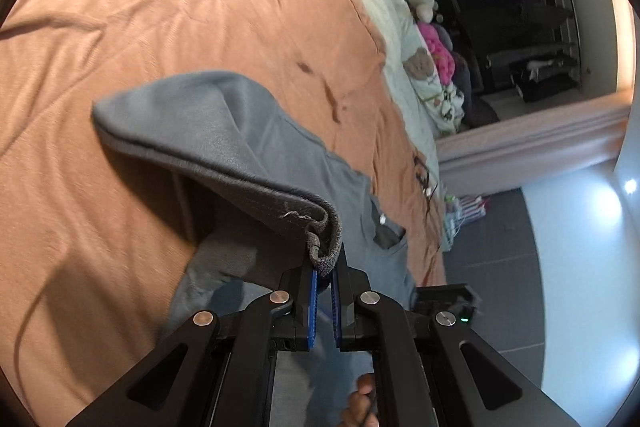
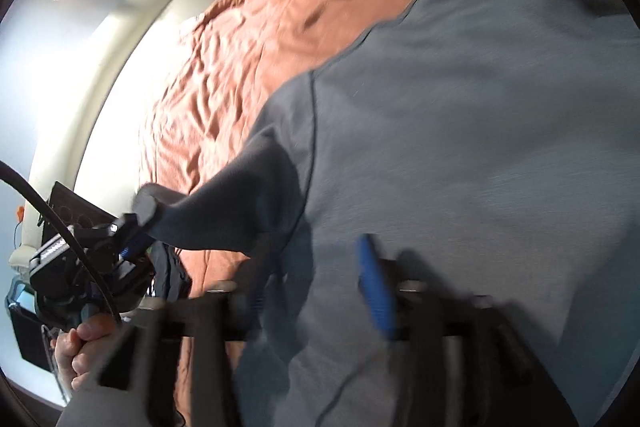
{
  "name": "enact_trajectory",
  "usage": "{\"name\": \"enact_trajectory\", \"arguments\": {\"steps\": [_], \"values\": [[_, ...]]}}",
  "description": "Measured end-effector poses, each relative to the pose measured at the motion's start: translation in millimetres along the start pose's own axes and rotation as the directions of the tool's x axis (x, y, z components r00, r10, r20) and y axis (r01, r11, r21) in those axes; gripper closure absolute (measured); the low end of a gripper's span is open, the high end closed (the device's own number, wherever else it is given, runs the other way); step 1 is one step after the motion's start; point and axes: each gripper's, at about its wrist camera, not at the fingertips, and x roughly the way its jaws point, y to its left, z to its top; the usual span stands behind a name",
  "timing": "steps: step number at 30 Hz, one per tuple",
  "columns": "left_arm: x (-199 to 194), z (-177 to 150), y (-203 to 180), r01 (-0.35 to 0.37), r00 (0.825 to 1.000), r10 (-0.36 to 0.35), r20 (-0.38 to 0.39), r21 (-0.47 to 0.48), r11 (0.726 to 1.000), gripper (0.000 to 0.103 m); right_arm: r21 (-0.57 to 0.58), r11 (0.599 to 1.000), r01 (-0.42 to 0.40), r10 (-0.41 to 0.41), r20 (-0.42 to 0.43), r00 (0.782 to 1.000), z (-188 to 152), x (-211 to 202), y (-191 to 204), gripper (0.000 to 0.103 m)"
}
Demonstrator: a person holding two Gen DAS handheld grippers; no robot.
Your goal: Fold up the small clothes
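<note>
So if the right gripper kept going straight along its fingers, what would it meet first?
Probably the grey shirt: the right gripper is open, its fingers spread right over the fabric, which fills the view ahead. The frame is motion-blurred, so I cannot tell whether it already touches.

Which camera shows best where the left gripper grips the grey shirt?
The left wrist view: the left gripper pinches the grey shirt at its sharply shown sleeve cuff. The right wrist view shows that grip small and blurred at its left edge.

Both grippers, the left gripper and right gripper, are black with blue pads and silver screws.
</note>
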Motion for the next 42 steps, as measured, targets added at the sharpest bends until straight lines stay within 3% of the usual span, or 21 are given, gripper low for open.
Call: {"name": "enact_trajectory", "arguments": {"steps": [7, 9, 11, 13, 16, 18, 28, 32, 37, 40, 42], "values": [[41, -24, -10, -0.042, 0.994, 0.045, -0.096, 0.034, 0.999, 0.097, 0.024, 0.999, 0.021, -0.022, 0.032, 0.999, -13, -34, -20, 0.044], [56, -32, -9, -0.094, 0.984, 0.101, -0.147, 0.055, 0.994, 0.094, 0.023, 0.999, 0.036, -0.037, 0.036, 0.999, -17, -43, -23, 0.044], [64, -36, -4, -0.123, 0.975, 0.13, -0.181, 0.047, 0.991, 0.077, 0.038, 0.999, 0.034, -0.035, 0.033, 0.999, -19, -45, -26, 0.044], [63, -36, 1, -0.145, 0.973, 0.147, -0.175, 0.029, 0.989, 0.046, 0.045, 0.999, 0.025, -0.026, 0.03, 0.999, -21, -53, -27, 0.044], [47, -30, 5, -0.168, 0.978, 0.17, -0.123, 0.026, 0.985, 0.031, 0.049, 0.999, 0.014, -0.015, 0.028, 1.0, -21, -53, -27, 0.044], [35, -23, 10, -0.173, 0.981, 0.173, -0.091, 0.011, 0.985, 0.028, 0.042, 0.999, 0.01, -0.011, 0.029, 1.0, -21, -54, -28, 0.044], [2, -1, 62, -0.257, 0.966, 0.259, 0.003, -0.095, 0.962, 0.028, -0.032, 0.999, 0.016, -0.015, 0.003, 1.0, -21, -29, -13, 0.044], [4, 7, 78, -0.264, 0.963, 0.268, 0.014, -0.132, 0.955, 0.03, -0.055, 0.998, -0.017, 0.017, -0.008, 1.0, -20, -24, -7, 0.044], [13, 17, 83, -0.262, 0.963, 0.269, 0.032, -0.132, 0.956, 0.033, -0.136, 0.99, 0.024, -0.027, -0.02, 0.999, -22, -20, 4, 0.044], [12, 26, 81, -0.318, 0.942, 0.327, 0.076, -0.11, 0.942, 0.04, -0.173, 0.984, 0.043, -0.05, -0.036, 0.998, -21, -13, 15, 0.044], [10, 32, 85, -0.318, 0.94, 0.329, 0.091, -0.119, 0.941, 0.041, -0.196, 0.979, 0.054, -0.063, -0.045, 0.997, -21, -8, 22, 0.044]]}}
